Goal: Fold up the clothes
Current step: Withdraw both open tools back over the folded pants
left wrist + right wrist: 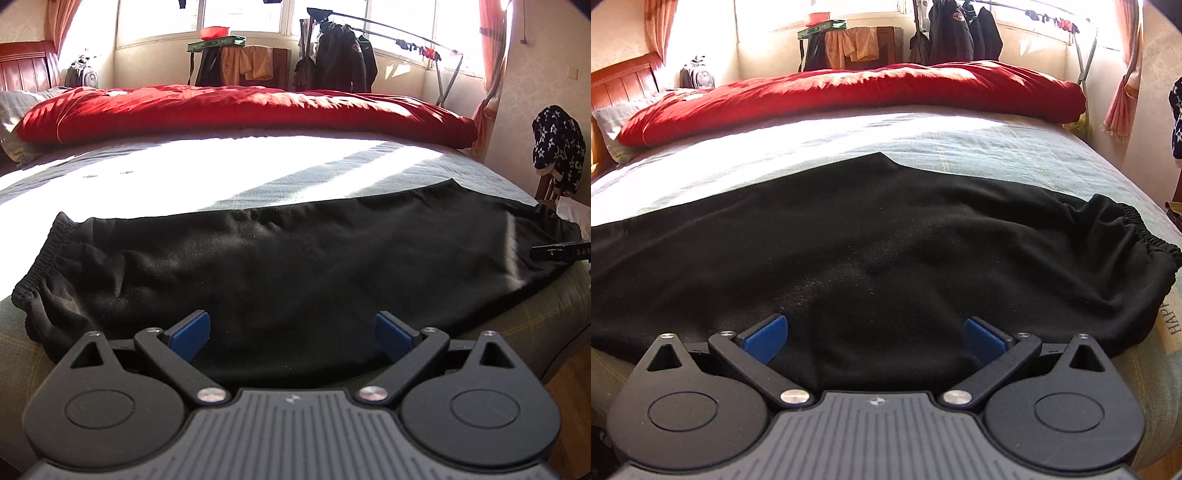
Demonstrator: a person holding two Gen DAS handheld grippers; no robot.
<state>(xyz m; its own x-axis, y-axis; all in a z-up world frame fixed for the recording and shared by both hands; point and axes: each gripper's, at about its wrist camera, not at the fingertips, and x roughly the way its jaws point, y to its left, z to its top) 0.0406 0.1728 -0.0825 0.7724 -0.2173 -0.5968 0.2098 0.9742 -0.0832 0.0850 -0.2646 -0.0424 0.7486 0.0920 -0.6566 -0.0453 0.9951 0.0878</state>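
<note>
- The black pants (288, 258) lie flat across the bed's (147, 173) near edge.
- Left claw (291, 334) and right claw (875, 338) hover wide apart over the pants, holding nothing.
- Pinch one layer edge; lift evenly.
- Red blanket (240, 107) lies beyond the pants.

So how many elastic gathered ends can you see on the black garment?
2. One gathered end lies at the black garment's left end, the other at its right end; any others may be hidden underneath.

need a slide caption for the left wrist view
Open left tool poised over black trousers spread across a sunlit bed, red duvet behind.
</note>
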